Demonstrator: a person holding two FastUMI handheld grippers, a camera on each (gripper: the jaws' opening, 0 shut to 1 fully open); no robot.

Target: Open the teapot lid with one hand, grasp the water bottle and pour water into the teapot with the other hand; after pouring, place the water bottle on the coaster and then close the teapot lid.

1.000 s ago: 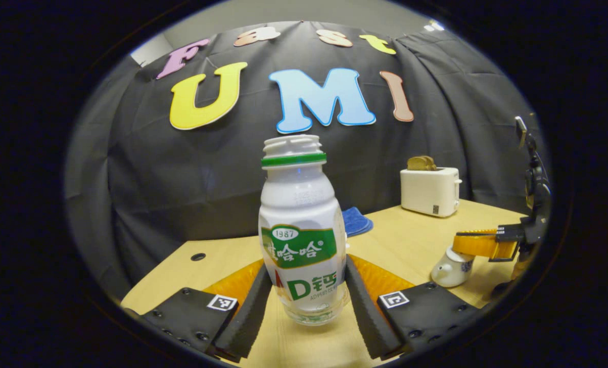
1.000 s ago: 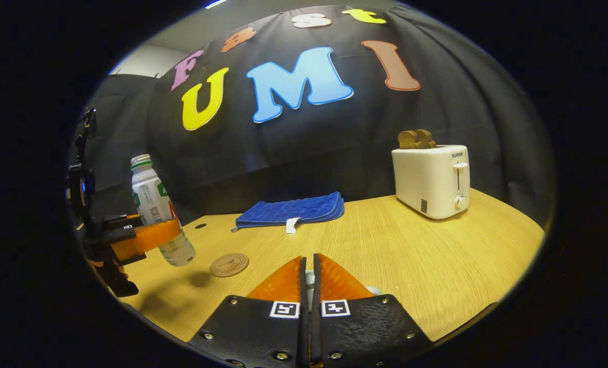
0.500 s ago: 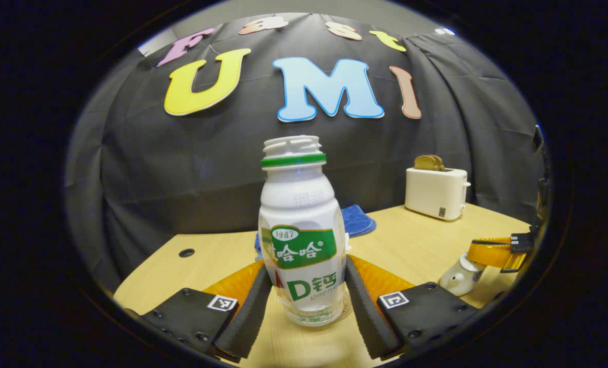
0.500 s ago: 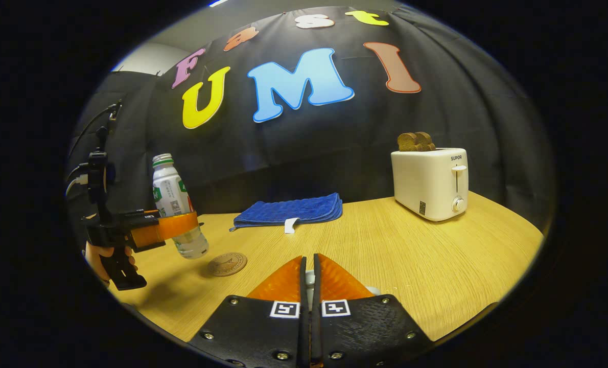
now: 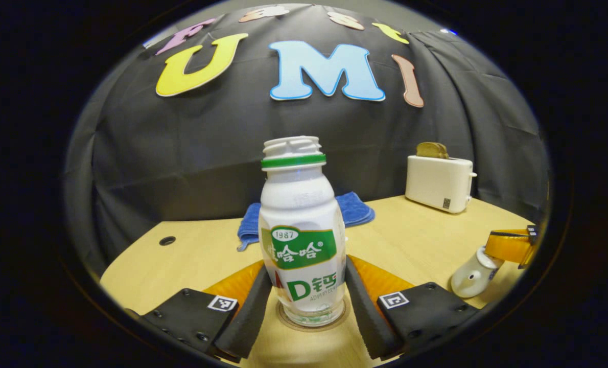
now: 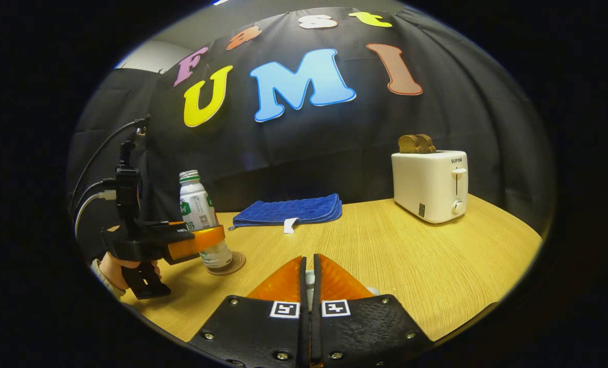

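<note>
The bottle (image 6: pixel 200 217) is set on the coaster (image 6: pixel 231 265) near the table's (image 6: pixel 396 255) left edge, with the cloth (image 6: pixel 288 210) behind and the toaster (image 6: pixel 429 184) at the back right corner.

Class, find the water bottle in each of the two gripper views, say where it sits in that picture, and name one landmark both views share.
Left gripper view: the water bottle stands upright at centre, between the left gripper fingers, on the coaster.
Right gripper view: the same bottle is at the left, on the coaster beside the blue cloth.
Shared landmark: the white toaster at the right of the table.
</note>
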